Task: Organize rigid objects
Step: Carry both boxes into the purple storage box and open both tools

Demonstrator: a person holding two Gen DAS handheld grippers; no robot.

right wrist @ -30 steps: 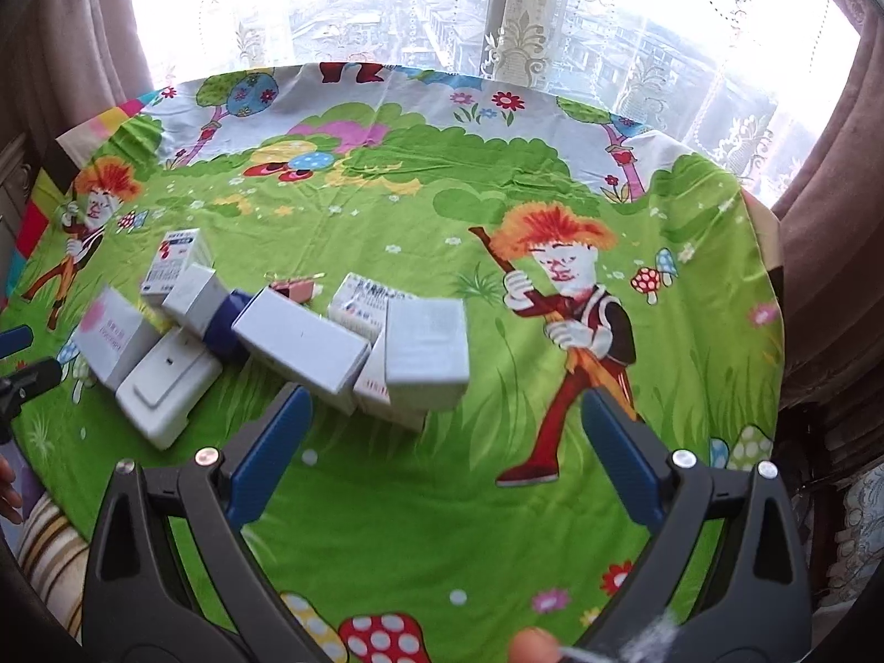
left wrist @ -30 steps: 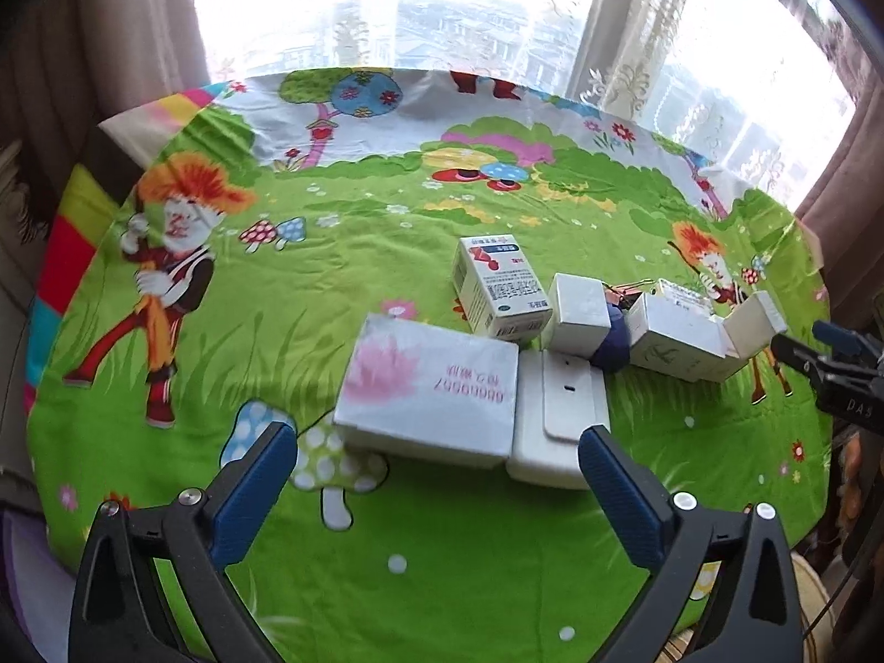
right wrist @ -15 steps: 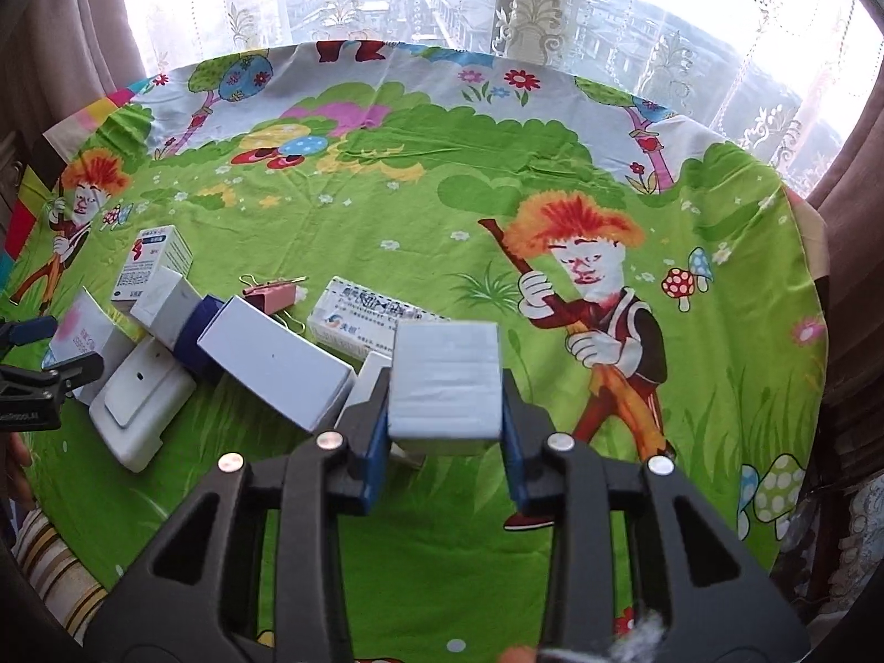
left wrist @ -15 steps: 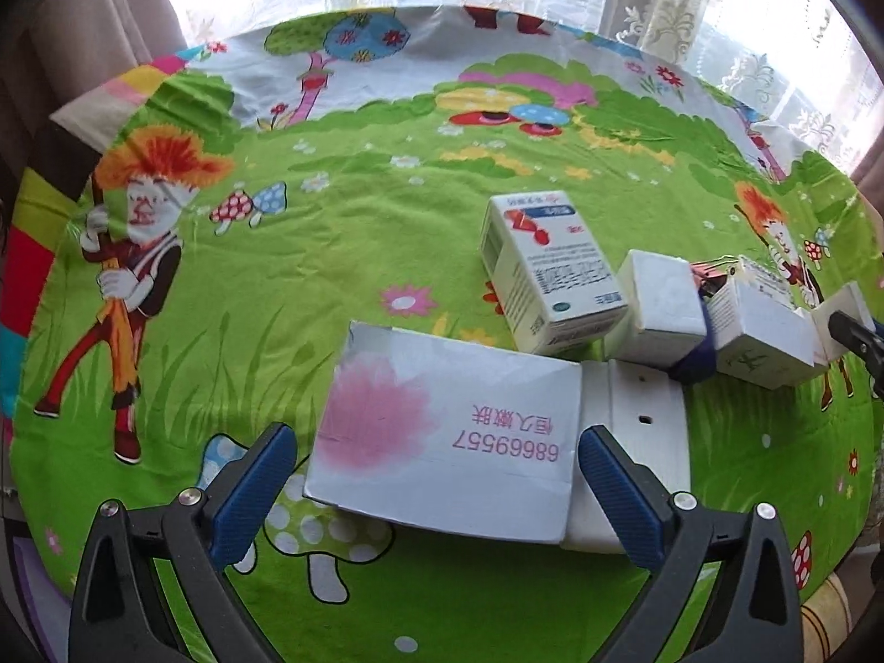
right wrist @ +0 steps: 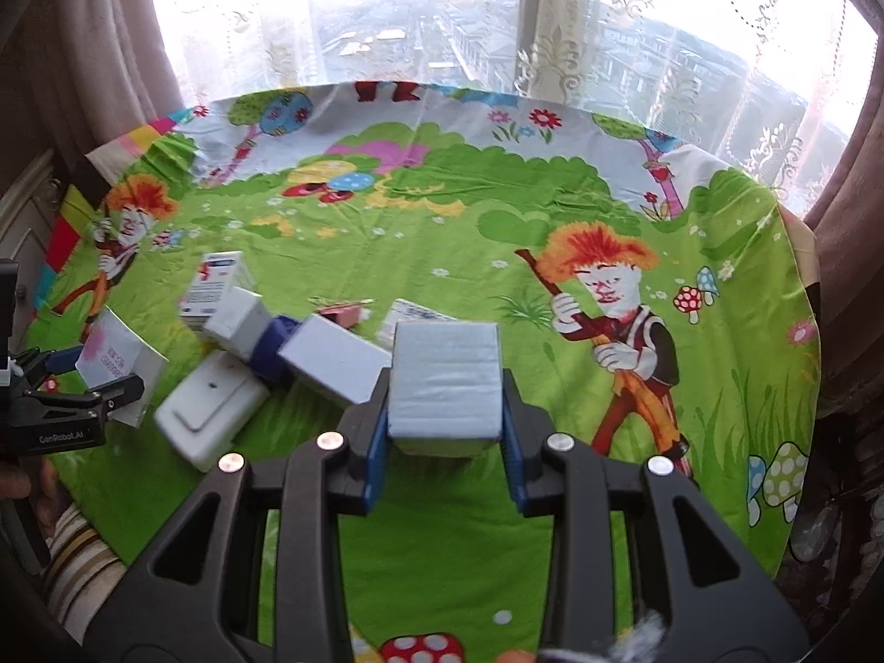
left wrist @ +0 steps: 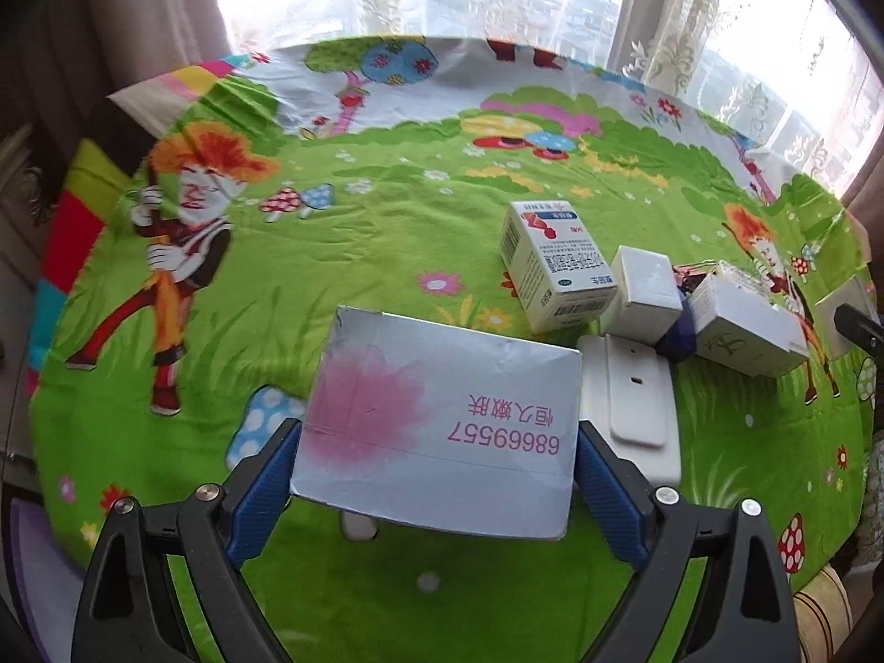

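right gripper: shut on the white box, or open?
Shut. The right gripper has both blue pads pressed flat against the plain white box.

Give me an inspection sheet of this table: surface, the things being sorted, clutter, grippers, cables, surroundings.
Surface: round table under a green cartoon cloth, wrinkled.
Job's things: pink-flower box in the left gripper; plain white box in the right gripper; medicine box, small white box, long white box, flat white plastic unit and a dark blue item bunched close together.
Clutter: pink binder clip behind the boxes.
Grippers: left gripper closed on the pink-flower box; right gripper closed on the plain white box.
Cables: nothing seen.
Surroundings: bright window with lace curtain, brown drapes either side.
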